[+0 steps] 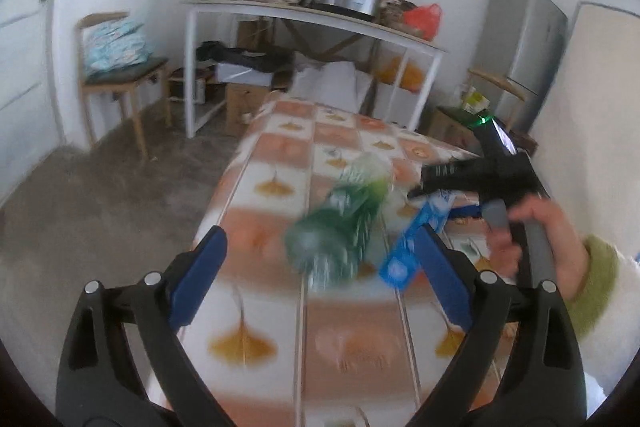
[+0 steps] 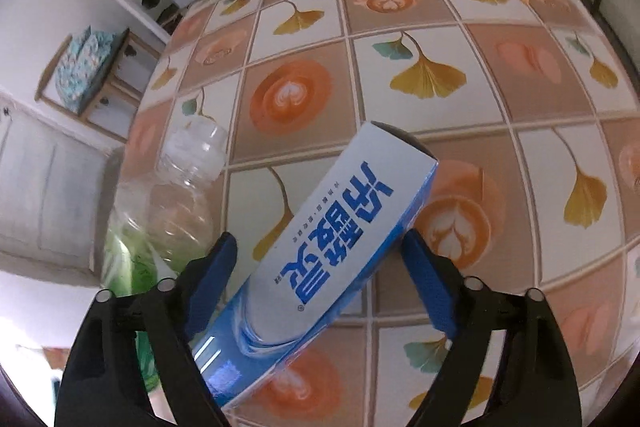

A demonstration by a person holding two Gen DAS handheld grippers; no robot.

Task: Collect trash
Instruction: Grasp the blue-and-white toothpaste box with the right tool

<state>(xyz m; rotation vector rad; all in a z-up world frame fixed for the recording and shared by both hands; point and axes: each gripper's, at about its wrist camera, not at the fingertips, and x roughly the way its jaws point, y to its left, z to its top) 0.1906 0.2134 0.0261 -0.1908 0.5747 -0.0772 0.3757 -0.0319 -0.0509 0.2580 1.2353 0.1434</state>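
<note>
The left gripper [image 1: 320,259] stood with its blue-padded jaws spread wide and nothing between them, aimed along the table at a clear plastic bottle with a green label [image 1: 344,223] — blurred, so whether it lay on the cloth or hung above it could not be told. The right gripper [image 2: 320,279] had its jaws open too, one on either side of a long blue-and-white cardboard box printed with blue characters [image 2: 332,239]; the pads appeared just clear of the box's sides, not clamped on it. In the right wrist view the box lay slantwise near the table's near edge, and the bottle [image 2: 180,195] was just beside it, toward the left edge. In the left wrist view the person's right hand [image 1: 532,235], in a green cuff, held the right gripper's handle over the table's right side. The table [image 2: 400,11] wore a checked oilcloth of ginkgo leaves and latte cups — its far half bare. Judged from this, collection had barely begun: both pieces of trash remained on or near the table, neither gripped, and no bin or bag showed.
</note>
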